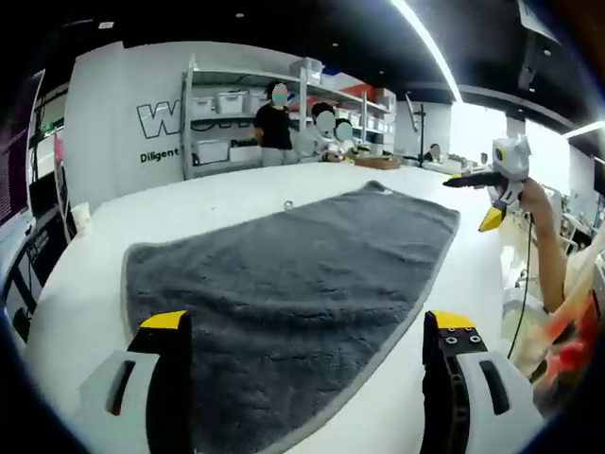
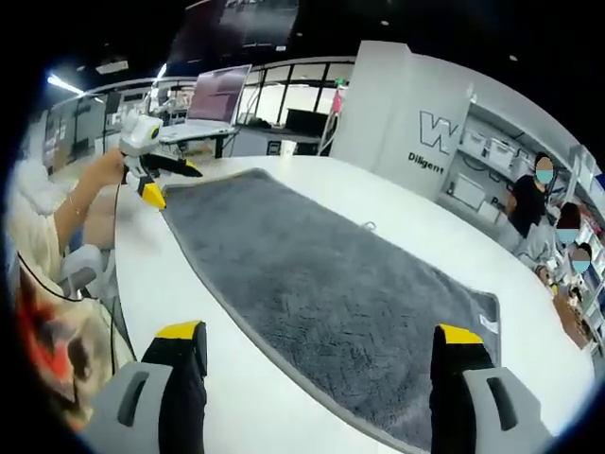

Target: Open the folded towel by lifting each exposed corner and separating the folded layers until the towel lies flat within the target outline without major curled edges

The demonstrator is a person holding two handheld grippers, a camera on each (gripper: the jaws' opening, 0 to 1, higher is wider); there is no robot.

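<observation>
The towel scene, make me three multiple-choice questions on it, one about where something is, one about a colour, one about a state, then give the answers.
1. Where does the towel lie?
A. on the white table
B. on the shelf
C. on the floor

2. What colour are the tips of the left gripper?
A. red
B. yellow
C. blue

3. How is the towel now?
A. rolled into a tube
B. bunched in a heap
C. spread out flat

Answers:
1. A, the grey towel rests on the white tabletop in both views.
2. B, both jaws end in yellow caps.
3. C, it lies as one flat sheet with its edges visible, and the right gripper stands open over it.
</observation>
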